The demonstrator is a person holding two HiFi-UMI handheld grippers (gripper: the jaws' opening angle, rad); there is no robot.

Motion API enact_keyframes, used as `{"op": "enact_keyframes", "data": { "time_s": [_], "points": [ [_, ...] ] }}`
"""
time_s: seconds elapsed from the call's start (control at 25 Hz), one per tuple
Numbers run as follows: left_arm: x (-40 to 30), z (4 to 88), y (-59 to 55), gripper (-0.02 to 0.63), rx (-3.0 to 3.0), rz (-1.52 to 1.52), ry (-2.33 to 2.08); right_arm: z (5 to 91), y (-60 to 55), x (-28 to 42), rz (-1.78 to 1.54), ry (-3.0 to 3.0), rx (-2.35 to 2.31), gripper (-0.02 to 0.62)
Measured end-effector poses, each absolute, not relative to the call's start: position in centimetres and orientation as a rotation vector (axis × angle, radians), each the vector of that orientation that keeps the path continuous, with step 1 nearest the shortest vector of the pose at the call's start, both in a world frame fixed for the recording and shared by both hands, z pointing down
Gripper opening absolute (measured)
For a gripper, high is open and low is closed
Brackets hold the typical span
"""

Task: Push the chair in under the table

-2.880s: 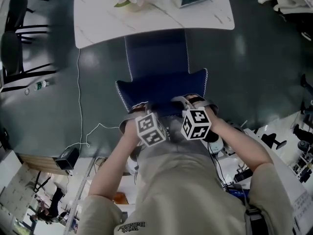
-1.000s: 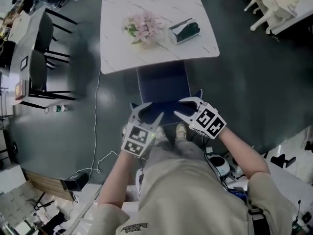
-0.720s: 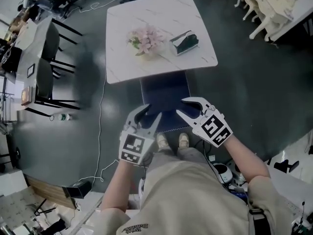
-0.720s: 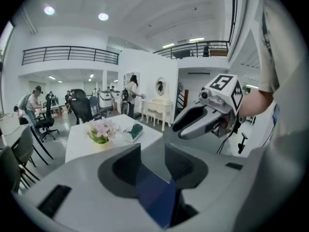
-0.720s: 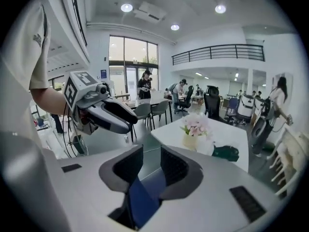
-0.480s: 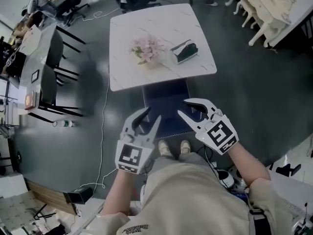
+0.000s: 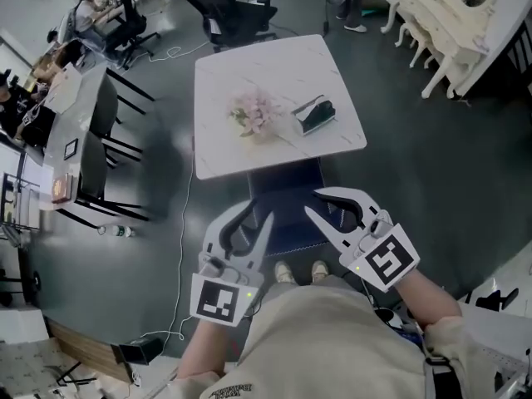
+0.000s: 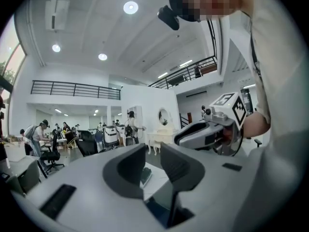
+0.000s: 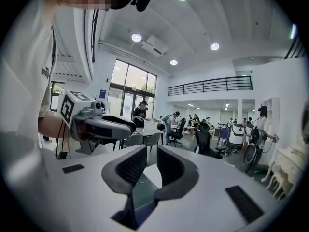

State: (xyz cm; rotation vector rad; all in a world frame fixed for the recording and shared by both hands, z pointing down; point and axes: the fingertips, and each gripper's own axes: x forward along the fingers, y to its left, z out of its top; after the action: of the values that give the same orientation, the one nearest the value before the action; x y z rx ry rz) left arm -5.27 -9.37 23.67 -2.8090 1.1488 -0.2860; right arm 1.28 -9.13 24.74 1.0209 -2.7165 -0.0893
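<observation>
Since the earlier frames, both of our grippers have left the chair's back and come up toward us, and the view now takes in more of the room. The left gripper [image 7: 253, 216] and right gripper [image 7: 313, 202] hang well above the chair [image 7: 287, 188], touching nothing. Their jaws have just been closing and now stand partly open, with a narrow gap and nothing between them in either gripper view. The chair sits with its seat tucked beneath the near edge of the white counter [image 7: 224, 152], and only its rear part shows in front of our shoes [image 7: 299, 270]. We judge the push essentially done. At most a small further nudge remains, if the back should sit closer to the counter's edge.
</observation>
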Motion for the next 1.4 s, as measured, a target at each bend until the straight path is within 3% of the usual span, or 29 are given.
{"op": "enact_keyframes", "data": {
  "time_s": [0.64, 1.4],
  "points": [
    [-4.0, 24.3, -6.1, 0.04, -2.866, -0.173, 1.241, 22.6, -5.5, 1.2, -0.071, -2.864, 1.137, 0.023],
    [-4.5, 23.8, -5.4, 0.009, -2.853, -0.173, 1.251, 21.0, -5.7, 2.2, -0.051, -2.873, 1.249, 0.012]
  ]
}}
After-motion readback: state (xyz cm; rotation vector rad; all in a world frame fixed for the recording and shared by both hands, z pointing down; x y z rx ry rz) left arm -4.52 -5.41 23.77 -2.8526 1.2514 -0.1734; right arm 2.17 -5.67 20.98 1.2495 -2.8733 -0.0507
